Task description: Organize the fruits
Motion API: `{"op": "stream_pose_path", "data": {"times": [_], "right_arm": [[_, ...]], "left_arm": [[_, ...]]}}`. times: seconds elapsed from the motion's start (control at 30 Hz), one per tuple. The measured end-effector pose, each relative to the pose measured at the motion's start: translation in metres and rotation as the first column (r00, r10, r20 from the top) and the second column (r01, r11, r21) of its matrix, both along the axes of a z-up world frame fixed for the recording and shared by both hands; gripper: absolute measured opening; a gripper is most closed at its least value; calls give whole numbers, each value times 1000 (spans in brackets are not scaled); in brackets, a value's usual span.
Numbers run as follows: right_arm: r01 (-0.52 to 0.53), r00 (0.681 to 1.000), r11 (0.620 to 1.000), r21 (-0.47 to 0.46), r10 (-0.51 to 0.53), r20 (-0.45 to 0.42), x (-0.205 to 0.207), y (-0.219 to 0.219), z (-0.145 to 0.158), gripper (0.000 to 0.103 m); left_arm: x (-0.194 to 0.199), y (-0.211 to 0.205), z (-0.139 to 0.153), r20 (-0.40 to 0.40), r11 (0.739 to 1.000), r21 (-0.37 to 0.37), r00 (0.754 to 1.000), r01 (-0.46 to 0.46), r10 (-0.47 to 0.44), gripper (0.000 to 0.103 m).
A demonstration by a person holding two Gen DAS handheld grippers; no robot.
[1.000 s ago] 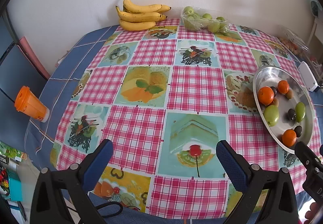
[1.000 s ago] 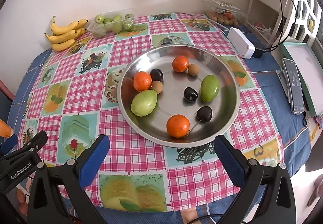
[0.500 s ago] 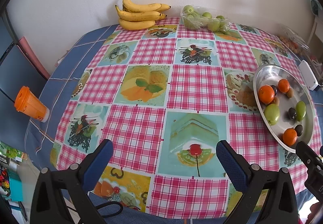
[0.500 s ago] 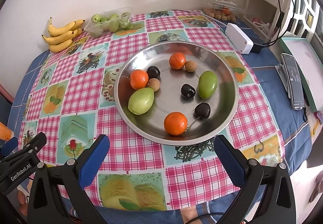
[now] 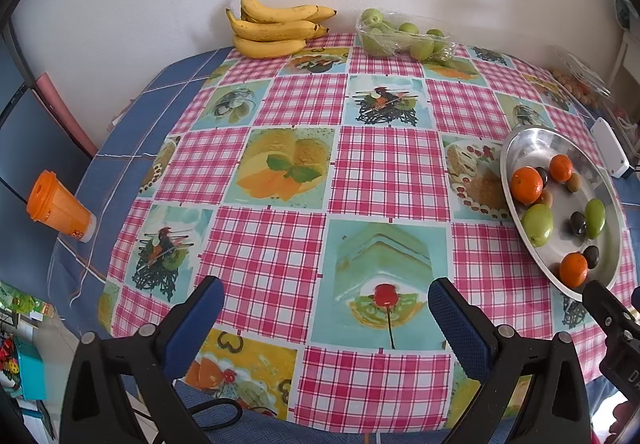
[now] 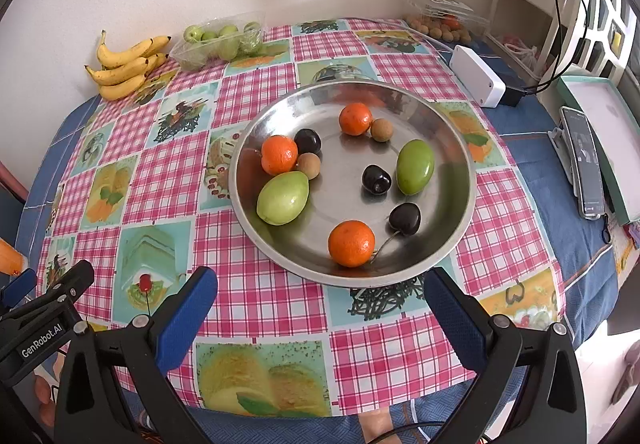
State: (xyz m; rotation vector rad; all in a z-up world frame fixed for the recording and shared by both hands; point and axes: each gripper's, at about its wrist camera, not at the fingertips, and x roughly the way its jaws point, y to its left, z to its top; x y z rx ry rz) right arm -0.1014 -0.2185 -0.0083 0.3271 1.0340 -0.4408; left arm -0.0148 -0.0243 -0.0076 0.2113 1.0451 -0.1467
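Observation:
A steel dish (image 6: 452, 148) on the checked tablecloth holds three oranges, two green fruits, three dark cherries and two small brown fruits. The nearest orange (image 6: 351, 243) lies at the dish's front, a big green fruit (image 6: 283, 197) at its left. The dish also shows at the right in the left wrist view (image 5: 532, 136). My right gripper (image 6: 320, 304) is open and empty, just in front of the dish. My left gripper (image 5: 326, 314) is open and empty over the table's near edge, left of the dish.
Bananas (image 5: 274, 28) and a clear tray of green fruit (image 5: 400, 36) lie at the back by the wall. An orange cup (image 5: 58, 206) stands at the left. A white box (image 6: 476, 76), a phone (image 6: 584, 160) and a punnet of small brown fruit (image 6: 440, 20) sit at the right.
Both grippers have drifted slightly forward and left; the dish sits a little closer and more central in the right wrist view. Both stay open. No fruit has moved.

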Motion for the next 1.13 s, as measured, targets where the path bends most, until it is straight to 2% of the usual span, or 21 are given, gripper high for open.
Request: {"op": "stream_pose_path", "data": {"times": [1.13], "right_arm": [[-1,1000,1000,5,1,-7,1,3,-3,103]], "left_arm": [[1,2,3,4,1000,-25,1000,-1,1,103]]}}
